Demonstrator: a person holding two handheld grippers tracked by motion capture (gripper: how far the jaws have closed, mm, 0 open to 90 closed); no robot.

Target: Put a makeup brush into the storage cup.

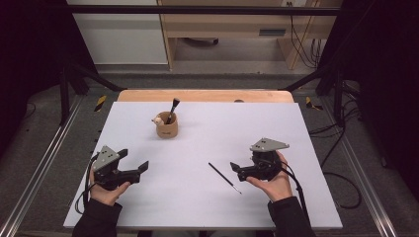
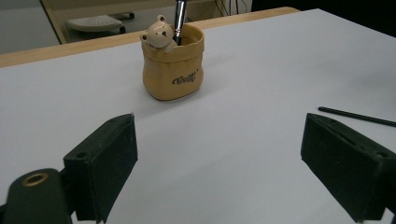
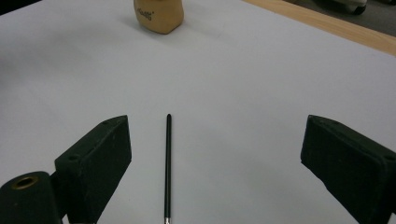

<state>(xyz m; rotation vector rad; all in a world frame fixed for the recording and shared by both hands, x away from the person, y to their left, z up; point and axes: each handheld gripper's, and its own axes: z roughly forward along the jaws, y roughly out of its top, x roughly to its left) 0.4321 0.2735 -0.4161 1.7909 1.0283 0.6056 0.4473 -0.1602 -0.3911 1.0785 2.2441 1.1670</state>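
Left gripper (image 1: pixel 139 169): held low over the white table (image 1: pixel 296 197) at about 8 o'clock from its middle; the jaws are spread wide and nothing is held or touched.
Holder (image 1: pixel 167 126): a tan bear-faced pot is seen at about 11 o'clock on the table, well apart from both grippers, with one brush (image 1: pixel 173 108) already leaning upright in it.
Thin brush (image 1: pixel 224 177): a slim black stick is laid flat at about 5 o'clock, just beside the right gripper, its metal-tipped end toward the person.
Handling: it is judged light, stiff and smooth, likely to roll or slip; it lies flush on the table, so it is best pinched across the middle of the shaft.
Right gripper (image 1: pixel 234 168): its jaws are parted wide, empty, with the thin brush lying between them nearer one jaw, not yet touched.
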